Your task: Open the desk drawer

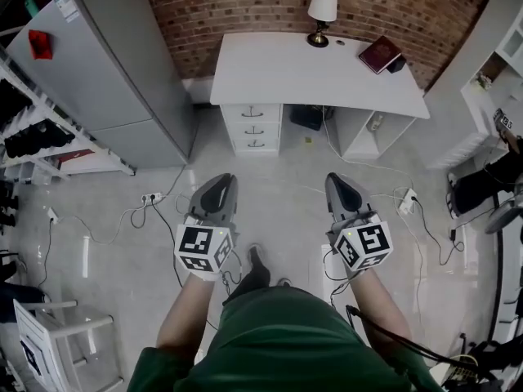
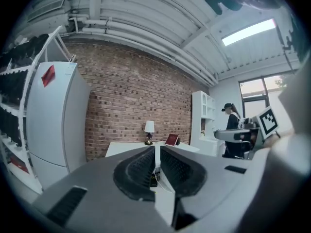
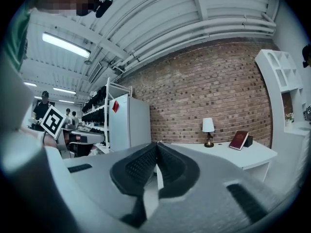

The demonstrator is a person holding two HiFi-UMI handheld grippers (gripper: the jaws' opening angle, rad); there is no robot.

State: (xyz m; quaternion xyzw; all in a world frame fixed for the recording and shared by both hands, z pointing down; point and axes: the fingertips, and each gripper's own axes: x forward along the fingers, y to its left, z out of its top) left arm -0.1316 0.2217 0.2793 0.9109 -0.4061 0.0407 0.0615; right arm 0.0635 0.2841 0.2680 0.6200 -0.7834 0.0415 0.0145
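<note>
Currently both grippers are held low over the floor, lower centre of the head view, well apart from the desk (image 1: 319,76) at top centre.

- Desk: 1, white, against the brick wall.
- Drawers (image 1: 256,127): 3, stacked under the desk's left end, each with 1 handle, all shut.
- On the desktop: 1 lamp (image 1: 321,11) and 1 red book (image 1: 380,54).
- Fridge (image 1: 114,80): 1, upper left of the frame.

Left gripper (image 1: 219,184): its own view shows the jaws drawn together except for a thin slit. Nothing is between them.
Right gripper (image 1: 339,182): its own view shows the jaw tips meeting, also holding nothing.

Neither gripper touches a drawer. Both point toward the desk.
</note>
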